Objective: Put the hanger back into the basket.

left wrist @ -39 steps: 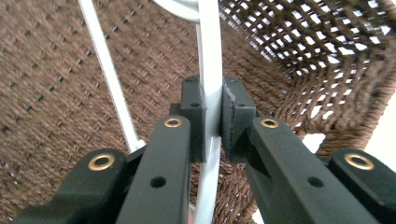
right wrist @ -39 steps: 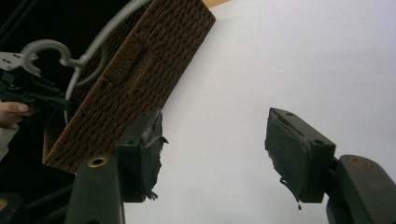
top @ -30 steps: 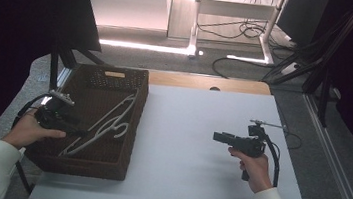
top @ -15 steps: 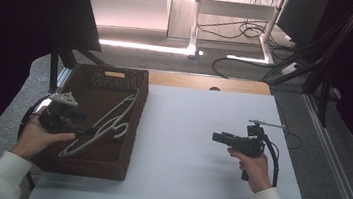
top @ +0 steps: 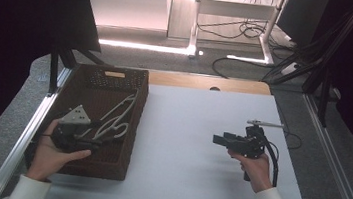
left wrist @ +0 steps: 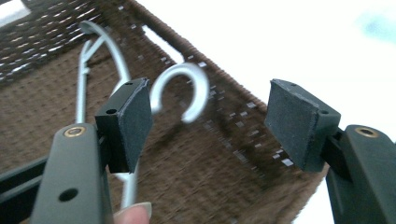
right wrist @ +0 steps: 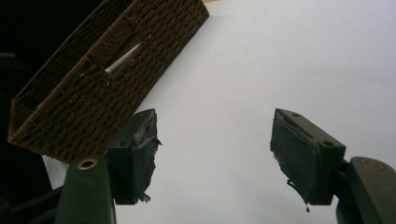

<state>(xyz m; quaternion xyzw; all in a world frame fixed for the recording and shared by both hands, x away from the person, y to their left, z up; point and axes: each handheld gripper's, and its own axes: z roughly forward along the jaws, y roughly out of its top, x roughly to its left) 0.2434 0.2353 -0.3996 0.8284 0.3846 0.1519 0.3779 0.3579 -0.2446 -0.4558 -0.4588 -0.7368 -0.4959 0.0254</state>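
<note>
Brown wicker basket at table's left, on white sheet. White hangers lie inside basket. Left gripper over basket's near end, jaws spread, nothing pinched; hanger hook seen between pads, beyond them. Right gripper well apart over sheet, pointing at basket; jaws just been opening, wide, nothing between.

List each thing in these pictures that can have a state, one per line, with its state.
Left gripper: fingers open, over the basket, gripping nothing.
Right gripper: fingers have just been opening, nothing between them, above the white table.
Hangers: lying flat in the basket.
Basket: upright, no lid, on the table's left.
White table: bare around the right gripper.
</note>
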